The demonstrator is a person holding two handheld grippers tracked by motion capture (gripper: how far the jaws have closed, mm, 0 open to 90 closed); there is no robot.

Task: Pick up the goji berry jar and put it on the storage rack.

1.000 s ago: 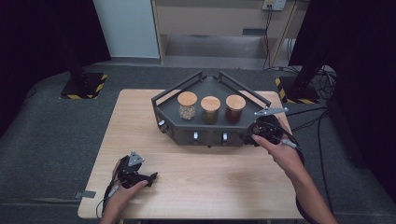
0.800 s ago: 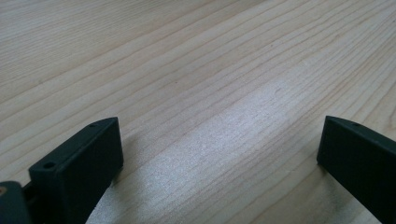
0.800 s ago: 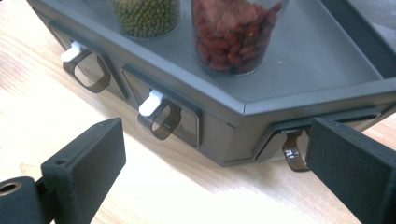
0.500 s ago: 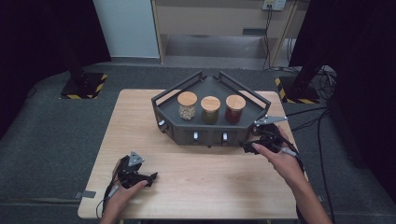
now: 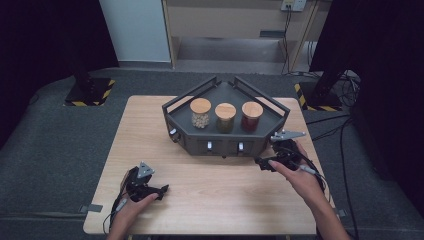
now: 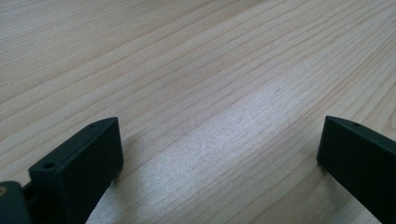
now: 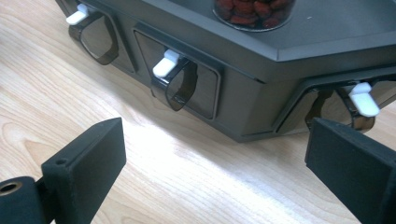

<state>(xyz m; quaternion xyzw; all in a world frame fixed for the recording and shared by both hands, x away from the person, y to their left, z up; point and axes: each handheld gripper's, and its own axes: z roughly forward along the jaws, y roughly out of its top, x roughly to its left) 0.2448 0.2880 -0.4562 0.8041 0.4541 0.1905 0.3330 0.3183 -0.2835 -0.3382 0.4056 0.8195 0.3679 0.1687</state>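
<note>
A dark grey angular rack (image 5: 175, 117) stands at the back middle of the wooden table (image 5: 215, 200). On it are three glass jars with wooden lids: a pale-filled one (image 5: 200, 112), a greenish one (image 5: 225, 117) and a red-filled one (image 5: 251, 115). Its front wall carries smoky scoops with white tabs (image 7: 166, 63). My right gripper (image 5: 261, 163) is open, low over the table just before the rack's front right corner (image 7: 254, 107), nothing between its jaws. My left gripper (image 5: 162, 190) rests open at the front left, bare wood (image 6: 219, 121) between its jaws.
A wooden cabinet and a pale panel stand behind the table on grey floor. Black stands with yellow-striped bases (image 5: 89, 90) sit at both back corners, with cables (image 5: 345, 85) on the right. Bare tabletop lies between the two grippers.
My right gripper has sunk and come a little toward the table's front, away from the rack's right corner. The left gripper has stayed put.
</note>
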